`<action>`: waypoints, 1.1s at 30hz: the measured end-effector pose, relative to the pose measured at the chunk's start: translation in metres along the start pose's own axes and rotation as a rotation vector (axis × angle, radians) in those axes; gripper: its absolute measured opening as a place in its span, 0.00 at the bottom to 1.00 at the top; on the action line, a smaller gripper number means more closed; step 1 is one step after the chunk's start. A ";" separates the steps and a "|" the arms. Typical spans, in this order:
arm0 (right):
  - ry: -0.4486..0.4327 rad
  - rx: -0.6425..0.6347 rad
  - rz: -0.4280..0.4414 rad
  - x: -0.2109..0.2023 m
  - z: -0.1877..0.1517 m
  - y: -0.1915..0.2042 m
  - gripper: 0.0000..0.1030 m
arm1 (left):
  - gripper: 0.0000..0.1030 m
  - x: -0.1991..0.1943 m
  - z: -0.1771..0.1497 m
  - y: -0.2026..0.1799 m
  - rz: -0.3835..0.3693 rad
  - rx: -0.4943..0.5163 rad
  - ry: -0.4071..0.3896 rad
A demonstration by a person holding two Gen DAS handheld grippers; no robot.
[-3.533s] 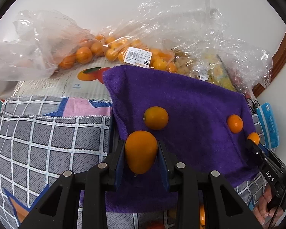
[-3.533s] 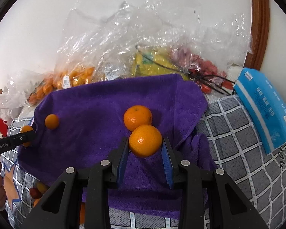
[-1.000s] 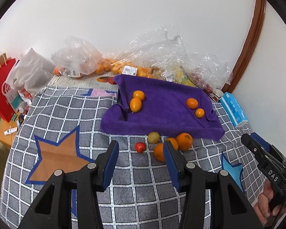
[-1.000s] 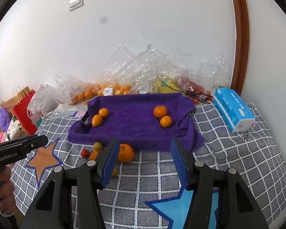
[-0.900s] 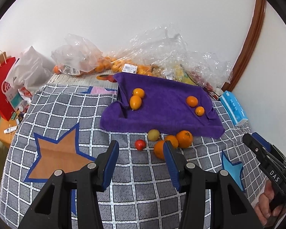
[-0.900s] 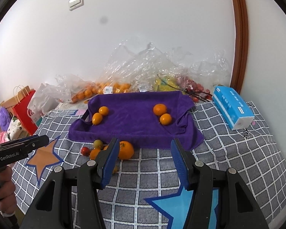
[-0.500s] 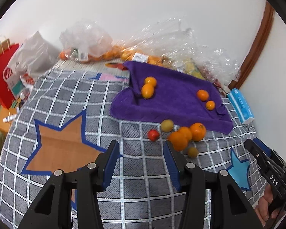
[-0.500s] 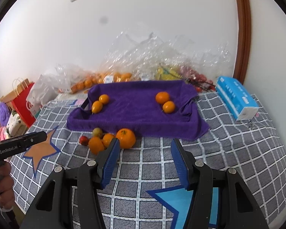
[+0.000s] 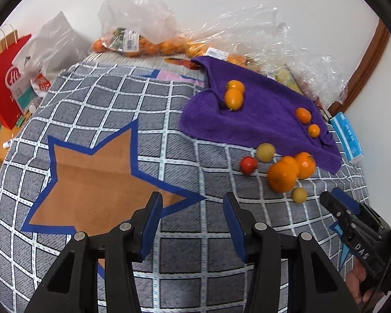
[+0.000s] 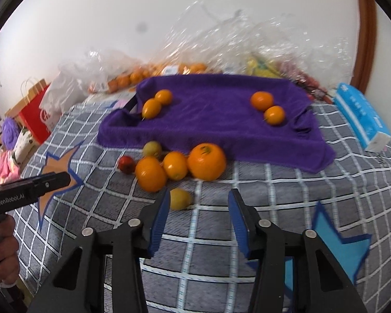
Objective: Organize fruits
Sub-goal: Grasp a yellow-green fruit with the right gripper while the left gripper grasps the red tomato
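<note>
A purple towel (image 10: 216, 120) lies at the back of the checked cloth, with two oranges at its left (image 10: 153, 104) and two at its right (image 10: 268, 108). In front of it sits a loose cluster: a big orange (image 10: 207, 161), two smaller oranges (image 10: 151, 173), a red fruit (image 10: 126, 164) and two yellow-green fruits (image 10: 179, 198). My right gripper (image 10: 196, 208) is open and empty, just in front of the cluster. My left gripper (image 9: 193, 214) is open and empty over the cloth, left of the cluster (image 9: 282, 176).
Clear plastic bags of oranges (image 9: 143, 44) and other fruit line the wall. A blue tissue pack (image 10: 362, 118) lies right of the towel. A red paper bag (image 9: 7, 78) stands off the left edge.
Both grippers let go of their oranges on the towel earlier and pulled back. In the last second both have moved lower and closer to the loose cluster.
</note>
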State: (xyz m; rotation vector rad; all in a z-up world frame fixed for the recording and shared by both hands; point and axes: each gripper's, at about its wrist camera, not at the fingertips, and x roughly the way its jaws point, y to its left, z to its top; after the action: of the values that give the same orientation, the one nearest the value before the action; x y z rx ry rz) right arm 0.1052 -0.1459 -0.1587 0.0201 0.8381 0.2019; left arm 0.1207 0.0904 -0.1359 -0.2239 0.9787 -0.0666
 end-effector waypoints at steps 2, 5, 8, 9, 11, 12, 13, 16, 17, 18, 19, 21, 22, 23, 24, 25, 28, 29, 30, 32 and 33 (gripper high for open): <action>0.016 -0.012 0.006 0.008 -0.001 0.006 0.42 | 0.45 0.002 0.000 0.004 -0.003 -0.004 0.006; 0.042 -0.023 0.008 0.021 -0.003 0.013 0.42 | 0.45 0.006 0.000 0.008 -0.006 -0.007 0.014; 0.060 -0.023 0.003 0.031 -0.004 0.015 0.41 | 0.45 0.010 -0.001 0.010 -0.009 -0.006 0.020; 0.066 -0.024 0.001 0.035 -0.004 0.016 0.41 | 0.45 0.010 -0.001 0.011 -0.010 -0.005 0.023; 0.074 -0.024 0.001 0.040 -0.005 0.016 0.41 | 0.45 0.012 0.000 0.011 -0.010 0.000 0.027; 0.081 -0.022 0.003 0.043 -0.005 0.016 0.41 | 0.45 0.013 0.000 0.010 -0.009 0.003 0.028; 0.079 -0.022 0.003 0.044 -0.004 0.015 0.41 | 0.45 0.014 0.001 0.009 -0.009 0.005 0.029; 0.075 -0.028 0.003 0.046 -0.003 0.014 0.27 | 0.45 0.015 0.003 0.007 -0.011 0.006 0.030; 0.076 -0.028 0.004 0.045 -0.002 0.014 0.25 | 0.45 0.015 0.003 0.006 -0.013 0.005 0.030; 0.076 -0.027 0.012 0.044 -0.002 0.013 0.25 | 0.45 0.016 0.004 0.004 -0.015 0.006 0.029; 0.071 -0.031 0.024 0.042 -0.003 0.013 0.25 | 0.45 0.016 0.004 0.001 -0.017 0.007 0.027; 0.053 -0.047 0.022 0.035 -0.005 0.013 0.25 | 0.45 0.018 0.004 -0.005 -0.017 0.014 0.028; 0.047 -0.054 0.017 0.033 -0.005 0.013 0.25 | 0.45 0.019 0.004 -0.009 -0.017 0.020 0.030; 0.040 -0.061 0.010 0.030 -0.006 0.012 0.25 | 0.45 0.021 0.004 -0.013 -0.019 0.028 0.032; 0.032 -0.067 0.001 0.027 -0.007 0.010 0.25 | 0.45 0.022 0.004 -0.016 -0.019 0.034 0.034; 0.026 -0.068 -0.005 0.025 -0.007 0.007 0.25 | 0.45 0.023 0.004 -0.021 -0.019 0.043 0.037; 0.019 -0.052 -0.017 0.020 -0.009 -0.003 0.25 | 0.45 0.027 0.003 -0.034 -0.024 0.067 0.045; 0.017 -0.044 -0.020 0.019 -0.009 -0.007 0.25 | 0.45 0.028 0.003 -0.037 -0.024 0.074 0.046; 0.016 -0.035 -0.024 0.018 -0.010 -0.012 0.25 | 0.45 0.029 0.003 -0.041 -0.024 0.082 0.047; 0.013 -0.021 -0.029 0.016 -0.011 -0.021 0.25 | 0.45 0.033 0.003 -0.047 -0.017 0.097 0.049; 0.010 -0.013 -0.031 0.015 -0.012 -0.025 0.25 | 0.45 0.034 0.003 -0.049 -0.010 0.103 0.054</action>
State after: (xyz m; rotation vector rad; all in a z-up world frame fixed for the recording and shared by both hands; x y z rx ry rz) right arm 0.1102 -0.1681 -0.1804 -0.0065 0.8469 0.1784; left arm 0.1447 0.0373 -0.1516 -0.1333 1.0246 -0.1325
